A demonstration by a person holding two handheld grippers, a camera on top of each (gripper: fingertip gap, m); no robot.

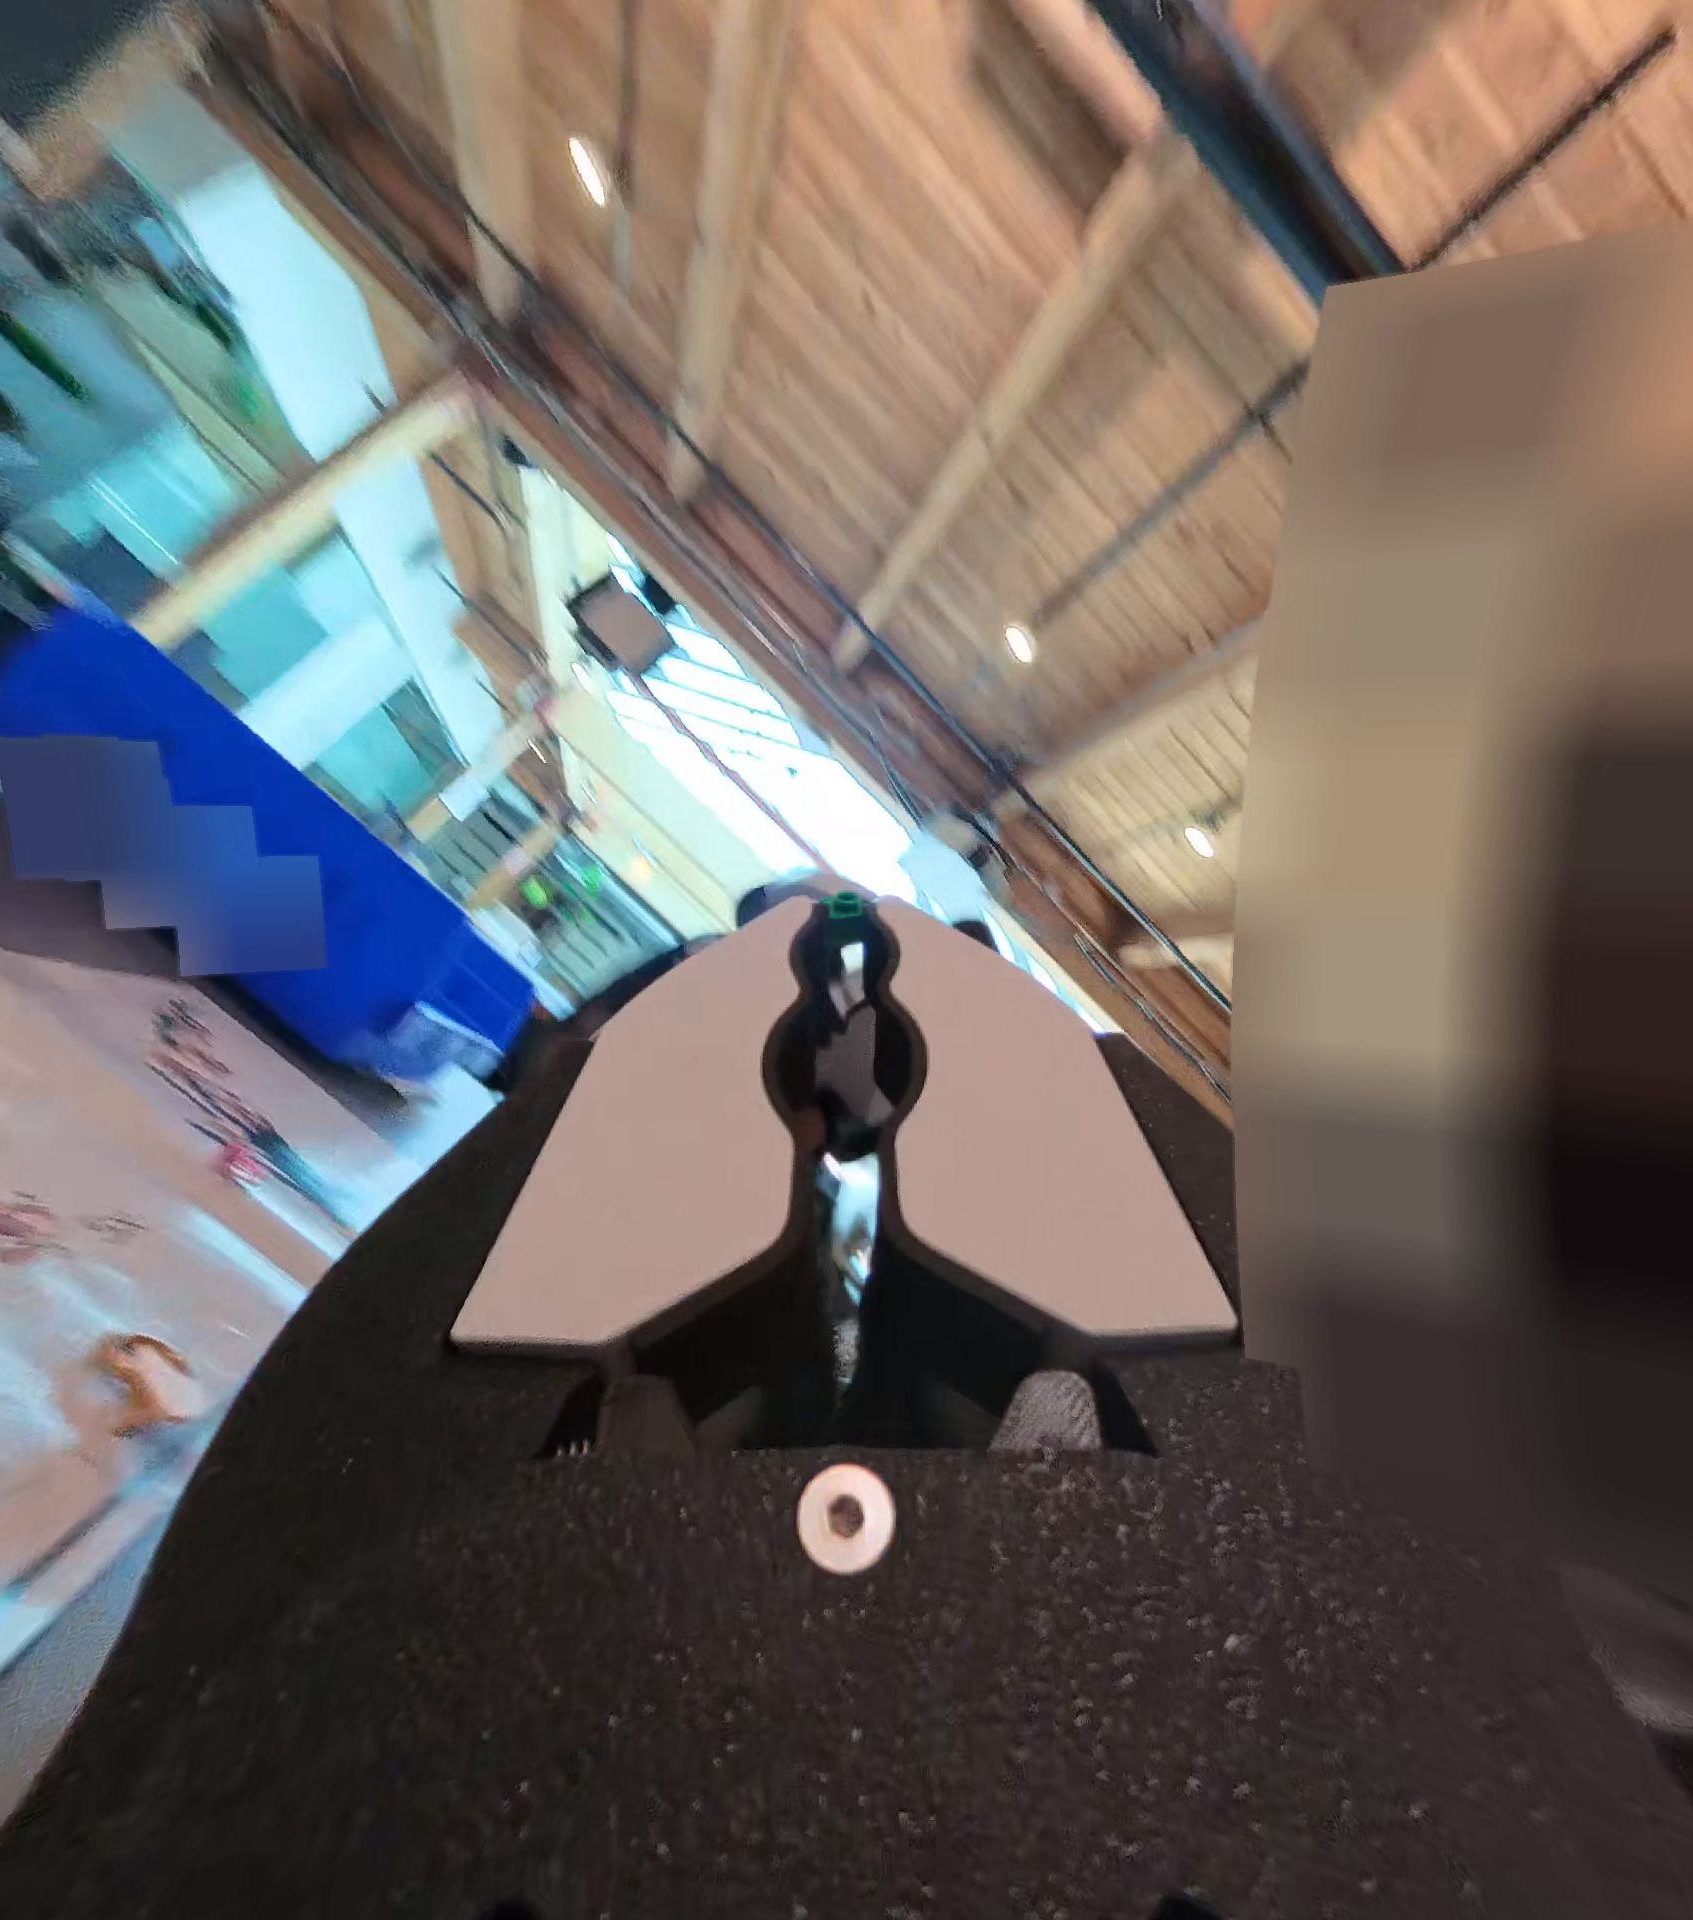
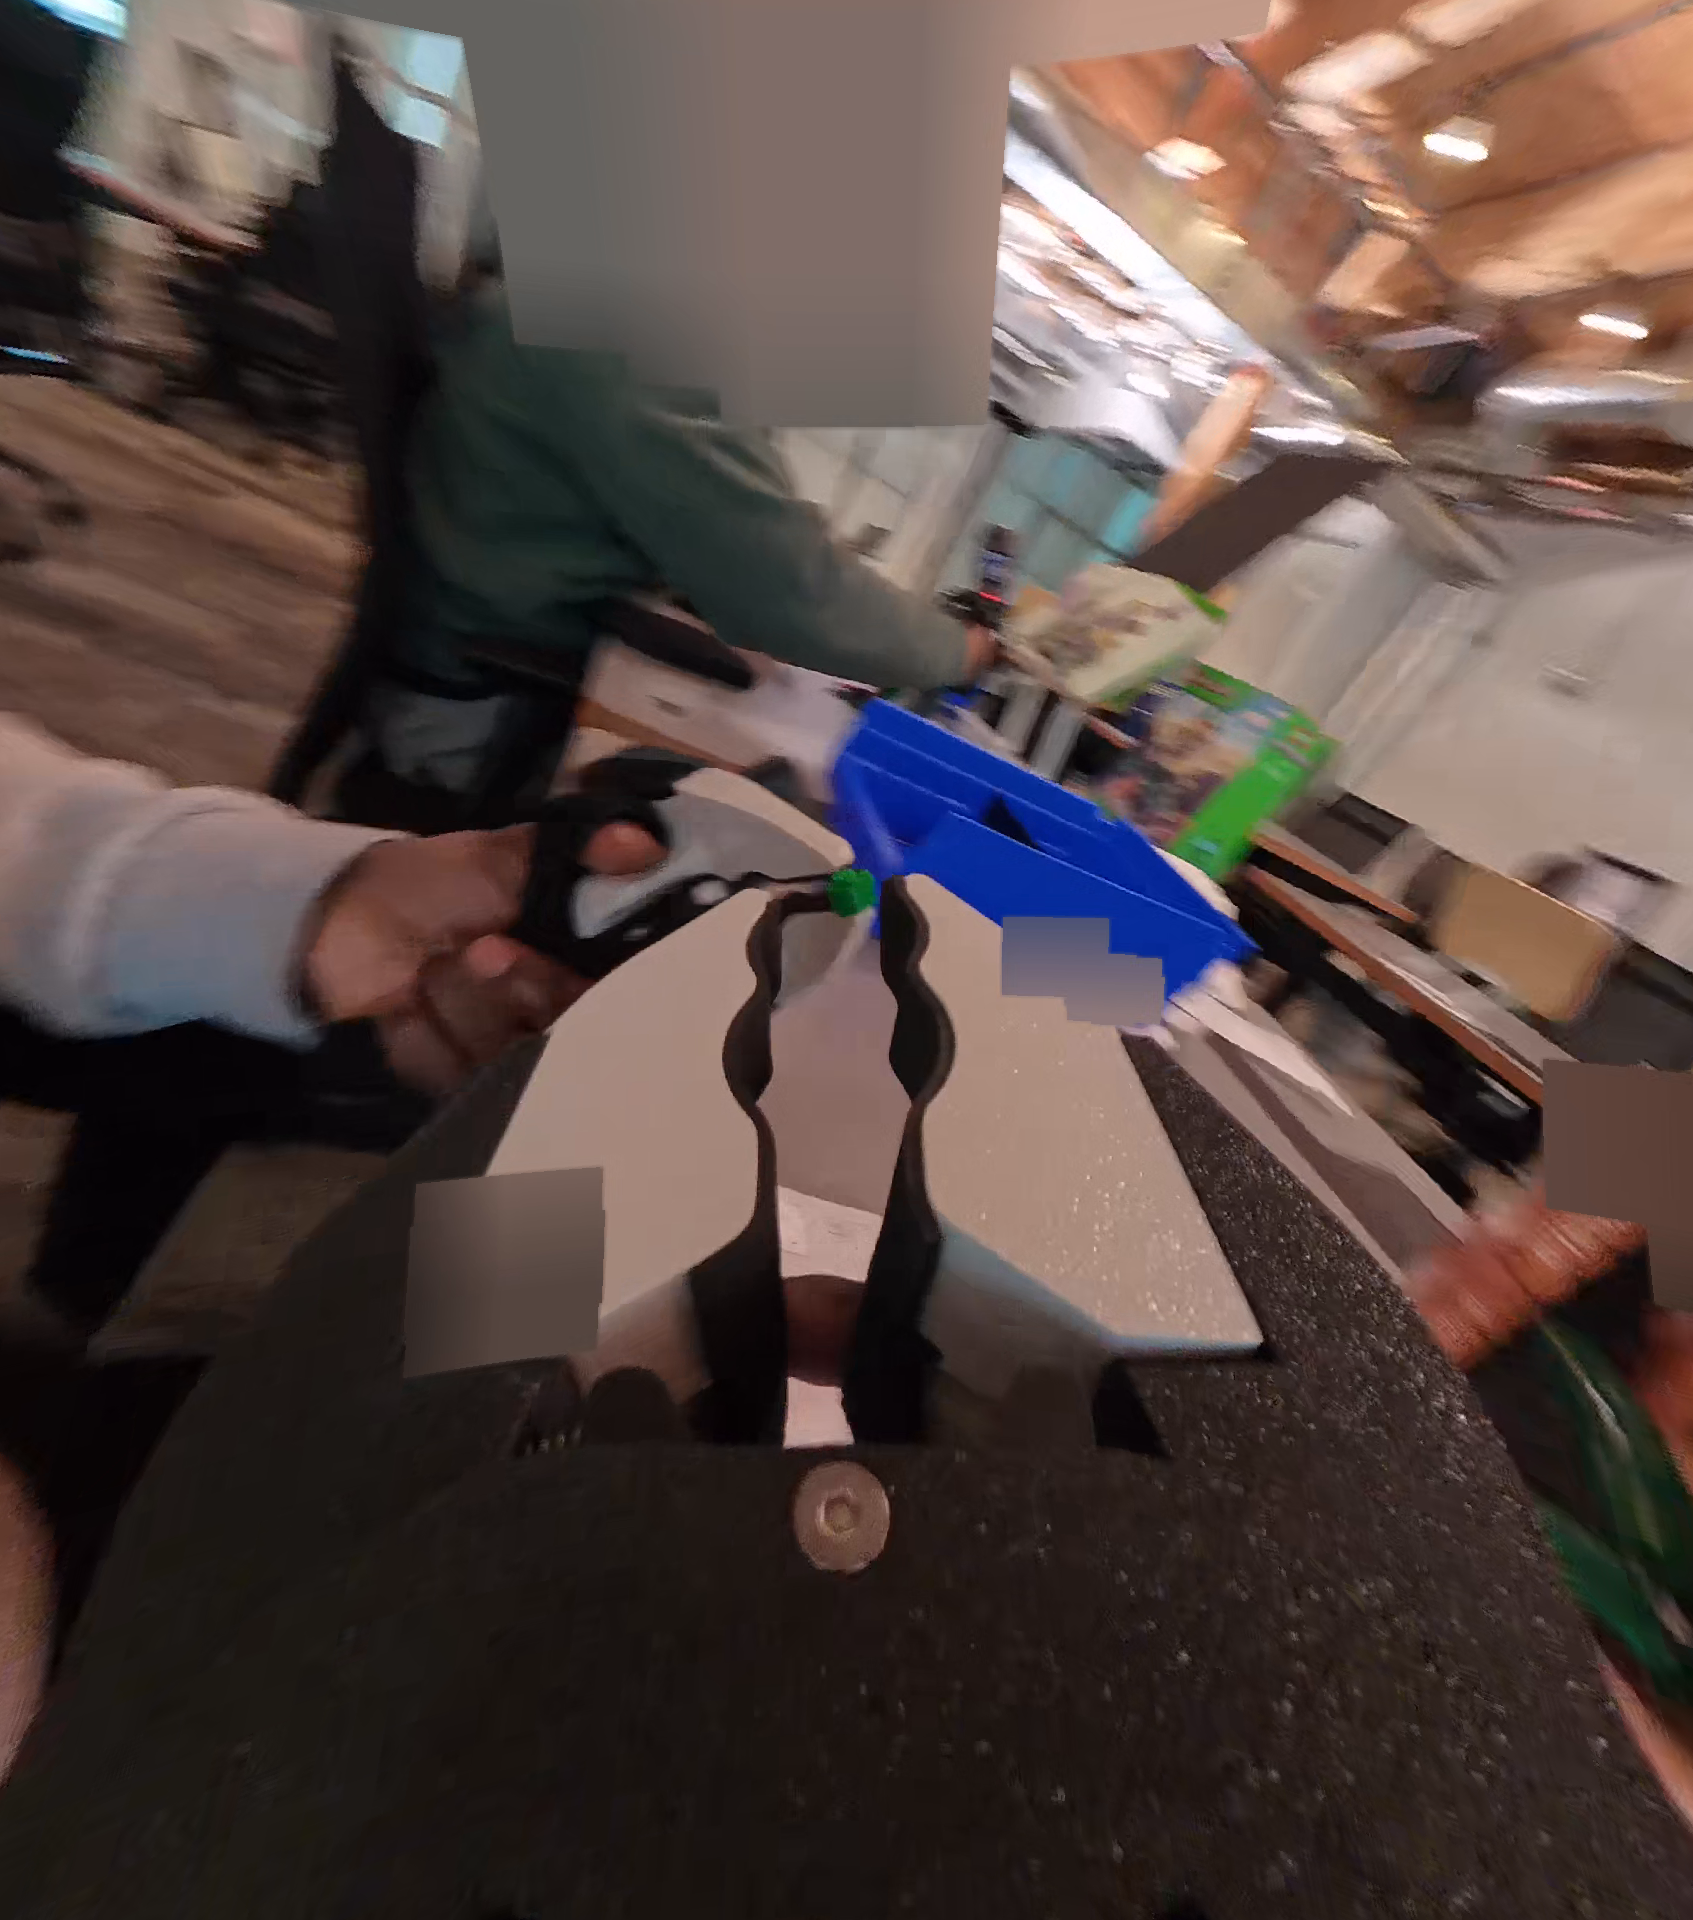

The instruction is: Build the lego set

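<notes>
Lego first: a tiny green piece (image 1: 843, 907) is pinched right at the very tip of the left gripper (image 1: 843, 914), fingers squeezed together on it with only a sliver of gap further back. It's held up in the air, pointed toward the wooden ceiling (image 1: 925, 312) at a tilt, so it's nowhere near the table.

Right wrist view shows the same green piece (image 2: 850, 891) from the other side, sitting at the end of the left gripper (image 2: 707, 883), which a hand (image 2: 426, 935) in a pale sleeve is holding. The right gripper (image 2: 826, 909) has its fingers apart with nothing between them, and the green piece sits just at the mouth of that gap, close to the fingertips. Can't tell if it's actually touching them, everything's motion-blurred.

Behind that there's a blue bin (image 2: 1018, 842) on the table, and a green box (image 2: 1237, 779) further back. Left view catches the blue bin (image 1: 229, 821) too, plus a white tabletop (image 1: 21, 1143) with a few blurry scattered bits. A person in a dark green top (image 2: 551, 540) stands past the grippers.
</notes>
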